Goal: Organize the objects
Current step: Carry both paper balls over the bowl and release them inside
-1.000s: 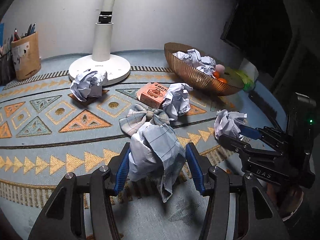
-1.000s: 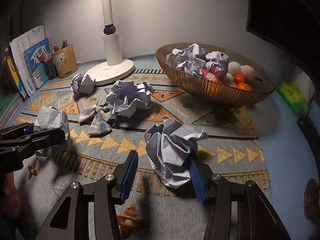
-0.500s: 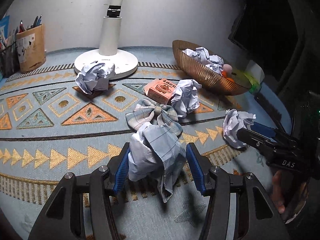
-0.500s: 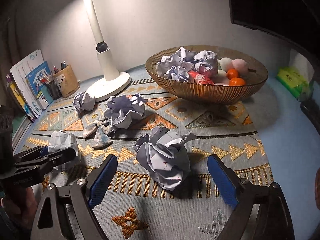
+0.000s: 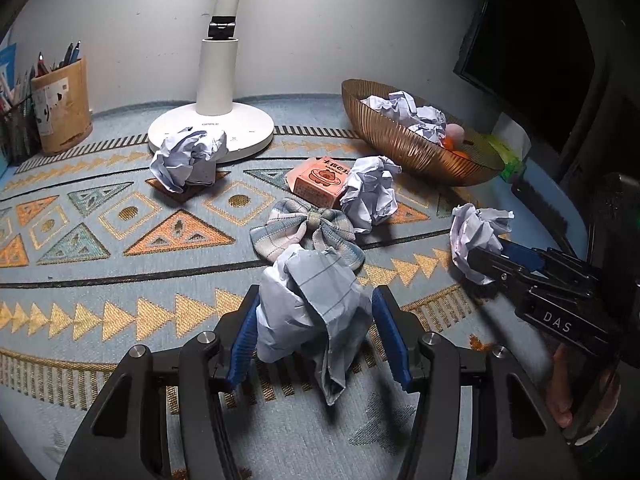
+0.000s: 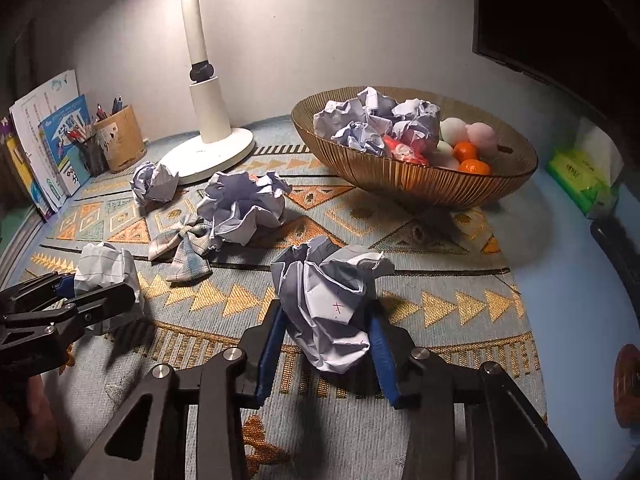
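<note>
I am holding a crumpled grid-paper ball (image 5: 308, 304) in the left gripper (image 5: 316, 332), its blue pads pressing in on both sides, and I am closing the right gripper (image 6: 328, 344) on a second paper ball (image 6: 324, 308), whose flanks the pads are already touching. Both balls are sitting low over the patterned table runner (image 5: 120, 280), near its front edge, because I am gathering the loose litter; judging by the paper wads already lying beside the fruit in the ribbed gold bowl (image 6: 420, 184), that bowl is where these are going. Two more paper balls, one by the lamp base (image 5: 212, 128) and one against the pink box (image 5: 320, 180), are waiting on the runner, with a plaid bow (image 5: 308, 232) between them and me. I am unable to read the printing on the box, the bowl's far contents are partly masked by paper, and the lamp's head is running out of frame.
</note>
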A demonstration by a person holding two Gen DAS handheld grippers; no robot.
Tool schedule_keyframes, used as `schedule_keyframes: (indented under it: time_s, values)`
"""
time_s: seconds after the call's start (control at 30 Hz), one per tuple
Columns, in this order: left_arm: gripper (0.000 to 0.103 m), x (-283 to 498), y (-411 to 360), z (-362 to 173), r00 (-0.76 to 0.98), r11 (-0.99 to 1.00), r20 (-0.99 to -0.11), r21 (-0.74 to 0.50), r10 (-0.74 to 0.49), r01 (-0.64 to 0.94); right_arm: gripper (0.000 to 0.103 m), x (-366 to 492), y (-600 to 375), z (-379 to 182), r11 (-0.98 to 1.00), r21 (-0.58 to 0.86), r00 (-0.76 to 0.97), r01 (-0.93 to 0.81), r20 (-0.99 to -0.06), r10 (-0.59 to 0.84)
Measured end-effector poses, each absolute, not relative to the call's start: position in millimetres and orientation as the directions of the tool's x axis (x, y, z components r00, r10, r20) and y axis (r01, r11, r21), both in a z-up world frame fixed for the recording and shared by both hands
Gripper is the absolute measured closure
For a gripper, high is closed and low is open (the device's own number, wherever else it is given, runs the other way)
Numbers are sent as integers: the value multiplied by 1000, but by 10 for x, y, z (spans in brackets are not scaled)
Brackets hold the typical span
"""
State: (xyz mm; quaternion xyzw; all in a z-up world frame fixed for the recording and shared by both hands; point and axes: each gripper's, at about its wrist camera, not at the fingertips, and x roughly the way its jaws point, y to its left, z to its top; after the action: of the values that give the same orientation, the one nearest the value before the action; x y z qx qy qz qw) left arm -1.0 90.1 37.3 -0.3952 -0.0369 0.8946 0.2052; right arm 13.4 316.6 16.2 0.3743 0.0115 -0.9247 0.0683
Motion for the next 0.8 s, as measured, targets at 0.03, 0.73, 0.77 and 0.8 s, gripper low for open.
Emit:
schedule_keyframes:
  time_s: [0.03, 0.73, 0.77, 0.8]
  values:
    - [51, -1, 912, 385, -604, -912, -691, -225, 397, -343, 64, 160, 3180, 188, -990, 36, -721, 136, -682, -124]
    - [51, -1140, 2271, 1585, -627, -777, -460, -347, 629, -525, 64, -525, 4264, 1606, -984, 179, -893, -16, -445, -67]
    - [51, -1196, 2291, 1529, -638, -777, -444, -376, 629, -504, 64, -611, 4298, 1596, -983, 180, -893, -20, -445, -63]
    - [51, -1243, 2324, 1465, -643, -774, -433, -402, 631, -489, 64, -699, 4318, 1573, -985, 169, -894, -24, -444, -54]
